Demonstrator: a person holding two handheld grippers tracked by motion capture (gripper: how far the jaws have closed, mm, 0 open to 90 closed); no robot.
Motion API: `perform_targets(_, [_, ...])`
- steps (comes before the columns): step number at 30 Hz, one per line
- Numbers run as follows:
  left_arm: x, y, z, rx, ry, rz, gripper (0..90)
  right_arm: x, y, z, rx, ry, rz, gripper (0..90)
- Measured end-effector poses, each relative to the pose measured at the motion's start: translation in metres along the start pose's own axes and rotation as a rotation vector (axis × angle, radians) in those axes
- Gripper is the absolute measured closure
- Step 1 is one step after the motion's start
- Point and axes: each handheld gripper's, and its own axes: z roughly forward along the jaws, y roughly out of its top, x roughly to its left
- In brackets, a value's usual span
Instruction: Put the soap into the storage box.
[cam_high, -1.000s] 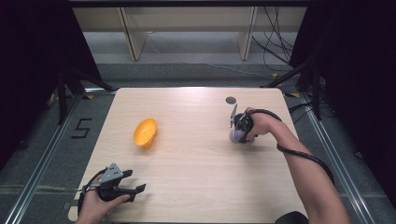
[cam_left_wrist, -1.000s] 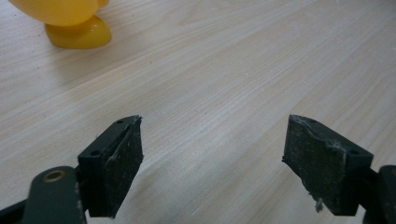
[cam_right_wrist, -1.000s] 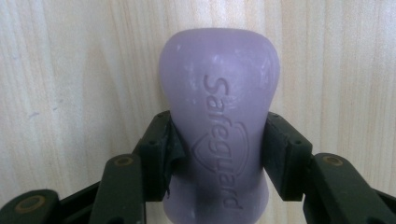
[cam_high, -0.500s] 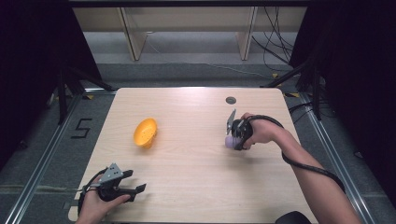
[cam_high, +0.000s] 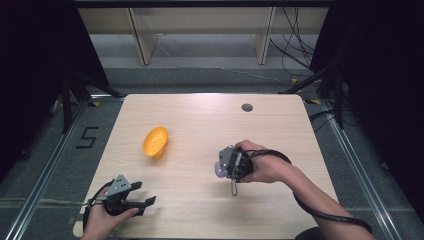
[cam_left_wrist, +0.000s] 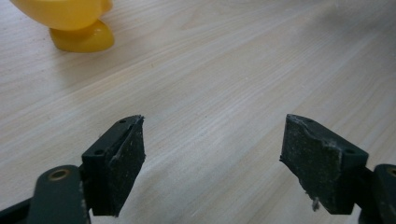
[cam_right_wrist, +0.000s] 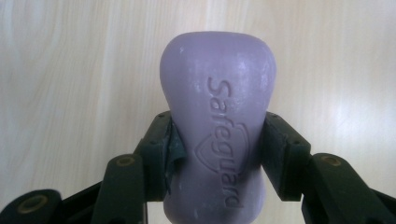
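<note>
Your right gripper (cam_high: 223, 165) clamps a purple soap (cam_right_wrist: 217, 121) above mid-table, mid-carry. Your left gripper (cam_left_wrist: 212, 161) rests released (nothing between its jaws). Next: probably lower it into the yellow dish (cam_high: 155, 142).

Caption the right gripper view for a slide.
Right tool clamps a purple soap bar above the wooden table.

The soap (cam_right_wrist: 217, 126) is pale purple, stamped with the word Safeguard and a shield outline in its own colour. The dish (cam_high: 155, 142) is orange-yellow. The table (cam_high: 200, 120) is pale wood with fine grain lines. Both grippers (cam_high: 131, 197) (cam_high: 225, 162) have black jaws and grey plates.
</note>
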Motion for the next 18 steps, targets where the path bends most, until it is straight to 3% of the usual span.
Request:
perform_targets(1, [0.000, 0.000, 0.000, -0.008, -0.003, -0.009, 21.6, 0.002, 0.005, 0.000, -0.015, -0.024, -0.014, 50.6])
perform_targets(2, [0.001, 0.000, -0.001, -0.004, -0.005, -0.015, 23.4, 0.006, 0.015, 0.000, -0.040, -0.084, -0.039, 50.7])
perform_targets(5, [0.001, 0.003, -0.002, -0.036, -0.030, -0.064, 25.2, 0.011, 0.025, 0.004, -0.050, -0.174, -0.078, 50.7])
perform_targets(6, [0.001, 0.003, -0.002, -0.036, -0.030, -0.064, 25.8, 0.011, 0.025, 0.004, -0.050, -0.174, -0.078, 50.7])
perform_targets(7, [-0.001, 0.005, -0.002, -0.045, -0.040, -0.093, 26.4, 0.019, 0.033, 0.011, -0.066, -0.275, -0.125, 50.7])
perform_targets(8, [-0.001, 0.005, -0.002, -0.045, -0.040, -0.093, 26.8, 0.022, 0.034, 0.013, -0.069, -0.306, -0.124, 50.7])
perform_targets(9, [-0.003, 0.010, -0.002, -0.068, -0.064, -0.125, 27.3, 0.025, 0.037, 0.015, -0.079, -0.364, -0.162, 50.7])
perform_targets(10, [-0.003, 0.010, -0.002, -0.068, -0.064, -0.125, 28.0, 0.029, 0.039, 0.018, -0.090, -0.414, -0.186, 50.7])
perform_targets(11, [-0.004, 0.016, -0.002, -0.086, -0.077, -0.134, 28.0, 0.029, 0.039, 0.018, -0.090, -0.414, -0.186, 50.7])
perform_targets(13, [-0.007, 0.027, -0.002, -0.110, -0.111, -0.152, 29.3, 0.038, 0.043, 0.022, -0.115, -0.524, -0.228, 50.7])
perform_targets(14, [-0.011, 0.040, -0.001, -0.131, -0.134, -0.163, 30.4, 0.048, 0.046, 0.023, -0.116, -0.592, -0.214, 50.7])
perform_targets(16, [-0.014, 0.048, 0.001, -0.143, -0.159, -0.165, 31.6, 0.053, 0.048, 0.023, -0.118, -0.645, -0.254, 50.7])
perform_targets(17, [-0.023, 0.067, 0.007, -0.155, -0.196, -0.140, 31.8, 0.055, 0.048, 0.024, -0.115, -0.658, -0.263, 50.7])
perform_targets(18, [-0.023, 0.067, 0.007, -0.155, -0.196, -0.140, 31.9, 0.059, 0.048, 0.024, -0.106, -0.670, -0.265, 50.7])
